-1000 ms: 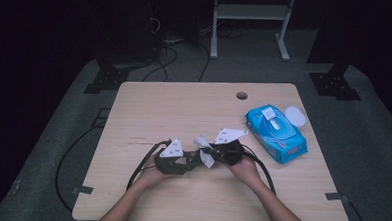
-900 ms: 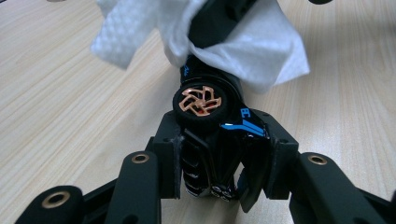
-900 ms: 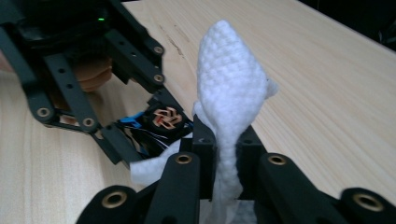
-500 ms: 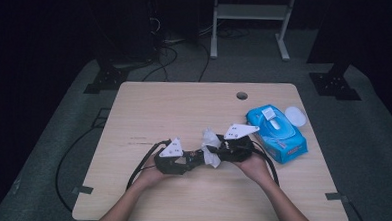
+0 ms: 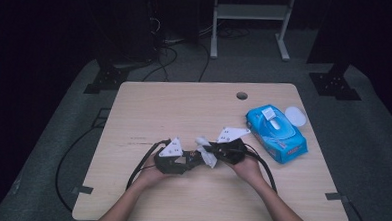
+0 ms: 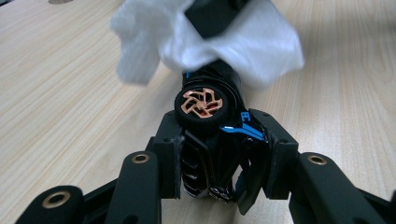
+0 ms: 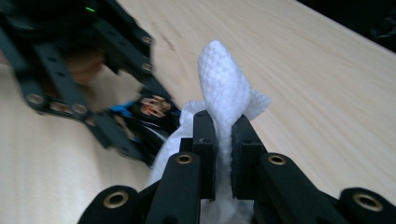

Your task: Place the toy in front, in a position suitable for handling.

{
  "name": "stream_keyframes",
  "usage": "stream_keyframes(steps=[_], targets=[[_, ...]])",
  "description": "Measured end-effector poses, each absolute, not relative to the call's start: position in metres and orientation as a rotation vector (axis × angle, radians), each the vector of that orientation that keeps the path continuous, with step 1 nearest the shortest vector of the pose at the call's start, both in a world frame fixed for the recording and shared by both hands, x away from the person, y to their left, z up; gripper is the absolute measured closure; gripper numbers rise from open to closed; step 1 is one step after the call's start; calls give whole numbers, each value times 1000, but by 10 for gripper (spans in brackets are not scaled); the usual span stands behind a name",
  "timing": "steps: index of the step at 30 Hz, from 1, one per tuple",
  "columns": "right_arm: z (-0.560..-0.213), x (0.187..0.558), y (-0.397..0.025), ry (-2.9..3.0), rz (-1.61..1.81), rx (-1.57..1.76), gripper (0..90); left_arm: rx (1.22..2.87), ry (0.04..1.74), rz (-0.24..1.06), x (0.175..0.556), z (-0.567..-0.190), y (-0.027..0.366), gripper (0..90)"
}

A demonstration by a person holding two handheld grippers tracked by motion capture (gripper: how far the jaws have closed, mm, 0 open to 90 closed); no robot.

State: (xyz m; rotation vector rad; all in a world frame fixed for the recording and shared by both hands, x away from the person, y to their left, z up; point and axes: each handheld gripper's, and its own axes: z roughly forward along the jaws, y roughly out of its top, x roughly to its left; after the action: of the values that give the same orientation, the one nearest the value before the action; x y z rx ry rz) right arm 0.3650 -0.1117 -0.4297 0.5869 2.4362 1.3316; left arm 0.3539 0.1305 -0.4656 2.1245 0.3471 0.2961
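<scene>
Right tool point(image 7: 223, 135): jaws pressed close together, pinching a white textured wipe point(image 7: 224, 95). A fold of the wipe stands up between the jaws at frame centre in the right gripper view; the rest bunches below and to the left of them.

Left tool point(image 6: 219, 154): jaws drawn in on a small black toy car with copper-coloured wheel spokes and blue markings point(image 6: 210, 135). The car sits clamped between them at lower centre of the left gripper view, one wheel facing the camera.

Contact: in the left gripper view the wipe point(image 6: 233, 42) drapes over the far end of the car, at top centre of the frame, with a black jaw of the right tool poking through it.

High view: both tools meet nose to nose at lower centre of the frame, left tool point(image 5: 181, 162), right tool point(image 5: 214, 152), wipe point(image 5: 205, 152) between them, low over the light wooden tabletop point(image 5: 184, 105).

Outward: blue plastic pack of wipes point(image 5: 276, 133) at centre right of the tabletop, well apart from the tools, a white round lid point(image 5: 296, 115) just beside its far corner.
</scene>
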Motion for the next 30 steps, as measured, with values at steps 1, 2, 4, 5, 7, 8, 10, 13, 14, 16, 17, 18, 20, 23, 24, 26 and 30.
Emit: stream_keyframes(steps=[1,2,4,5,7,8,10,13,14,16,17,18,20,23,24,26,30], targets=[[-429,366,-116,2426,1320,593,823,2122,347,297,354,-465,130,580],[-427,367,-121,2411,1314,611,824,2126,346,297,354,-465,130,580],[-425,369,-134,2370,1274,641,827,2122,349,291,354,-466,131,580],[-426,371,-141,2360,1262,667,827,2117,352,287,354,-466,131,579],[-427,373,-155,2352,1258,719,829,2116,350,290,355,-466,131,579],[-428,374,-158,2351,1258,739,830,2115,345,296,355,-465,130,579],[-429,375,-162,2358,1264,749,830,2119,343,297,355,-465,130,579],[-428,374,-155,2380,1306,745,830,2127,345,298,357,-465,130,579],[-429,374,-150,2390,1310,730,829,2128,350,299,358,-465,130,579],[-430,374,-141,2424,1336,714,829,2120,370,303,359,-465,132,578],[-430,374,-139,2420,1332,709,829,2109,390,303,360,-465,133,572],[-430,374,-138,2423,1328,697,829,2097,409,304,361,-465,133,565],[-431,373,-140,2431,1341,690,829,2089,408,307,361,-463,135,547],[-433,367,-143,2419,1344,663,829,2101,408,315,358,-462,133,528],[-433,364,-143,2419,1342,660,829,2108,407,314,357,-463,132,521],[-434,360,-145,2419,1347,659,829,2113,406,310,356,-464,131,488],[-435,353,-150,2433,1359,657,829,2118,414,286,356,-465,130,419]])
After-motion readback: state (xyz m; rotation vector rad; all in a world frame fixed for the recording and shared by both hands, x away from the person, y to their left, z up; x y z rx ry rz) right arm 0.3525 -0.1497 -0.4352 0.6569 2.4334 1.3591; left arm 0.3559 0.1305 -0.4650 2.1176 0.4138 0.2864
